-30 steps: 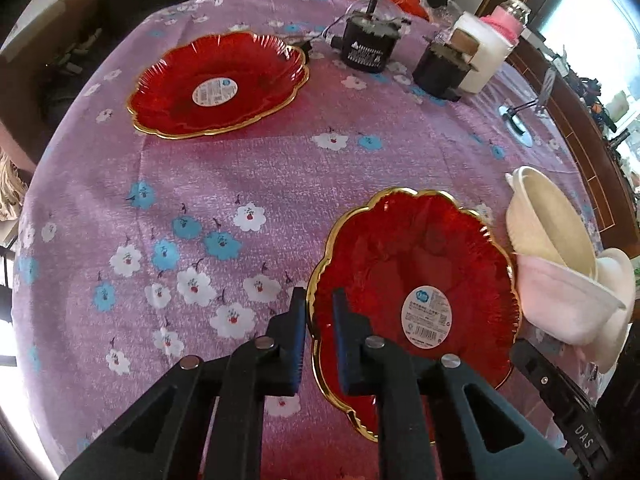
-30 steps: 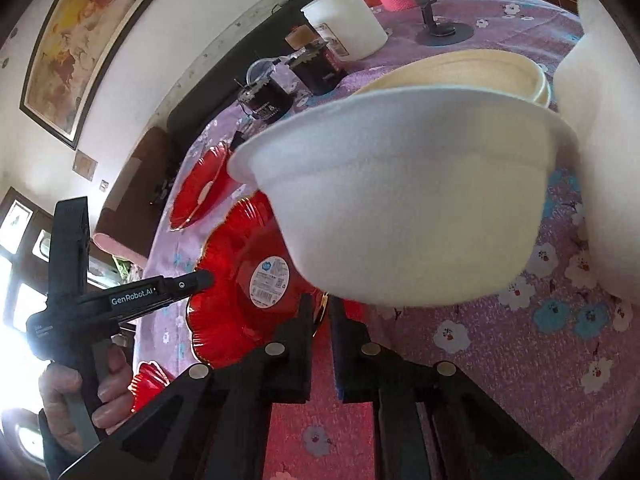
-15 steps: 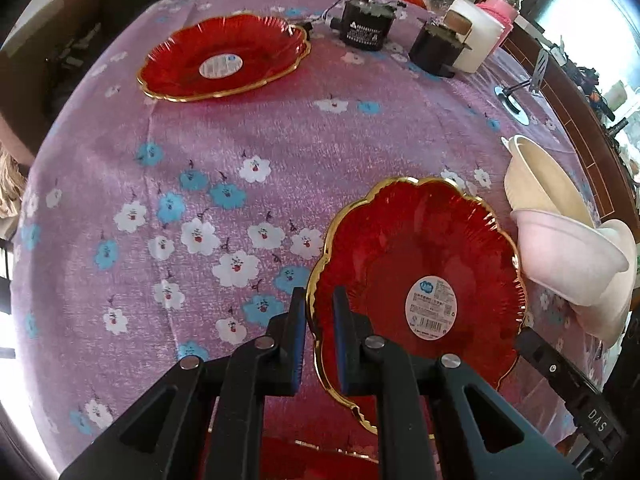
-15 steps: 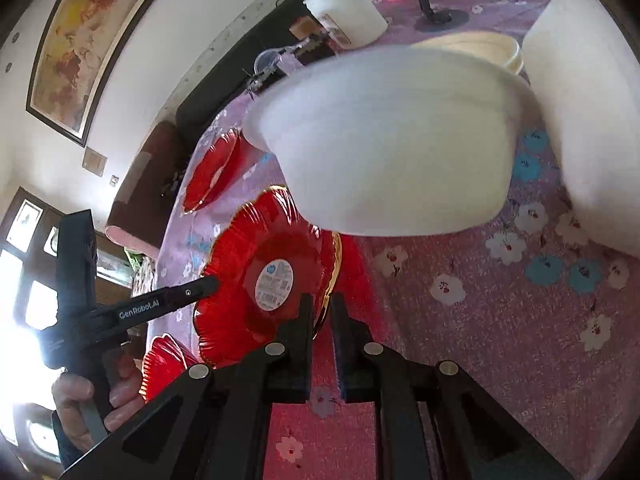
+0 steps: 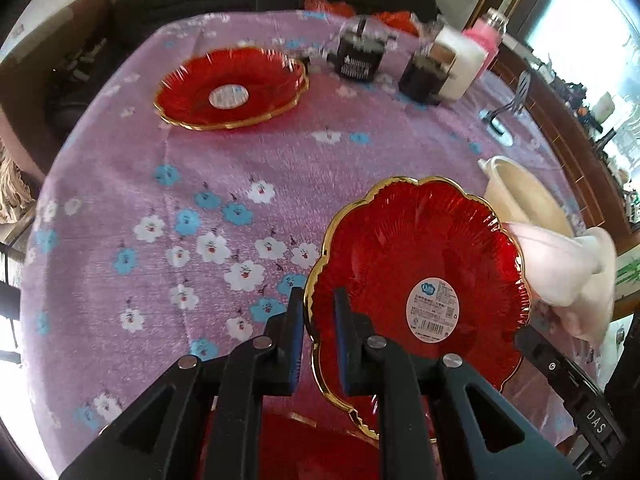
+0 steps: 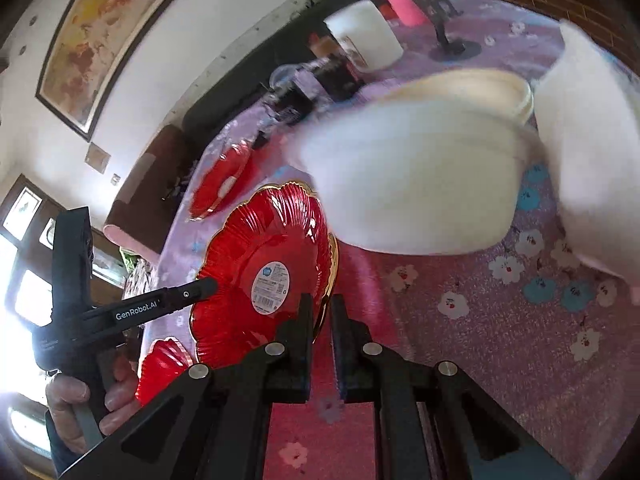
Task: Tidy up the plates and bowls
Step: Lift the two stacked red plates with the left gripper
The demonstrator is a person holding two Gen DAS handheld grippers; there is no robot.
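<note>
Over glittery floral tablecloth: left gripper clamped on scalloped, gilt-rimmed red plate; right gripper pinched near-shut, grip on matte white bowl unclear.

Glossy red scalloped plate, edged in gold, marked with a white round label. Round surface covered in purple cloth patterned with white and blue flowers. White foam bowl; cream bowl.
</note>
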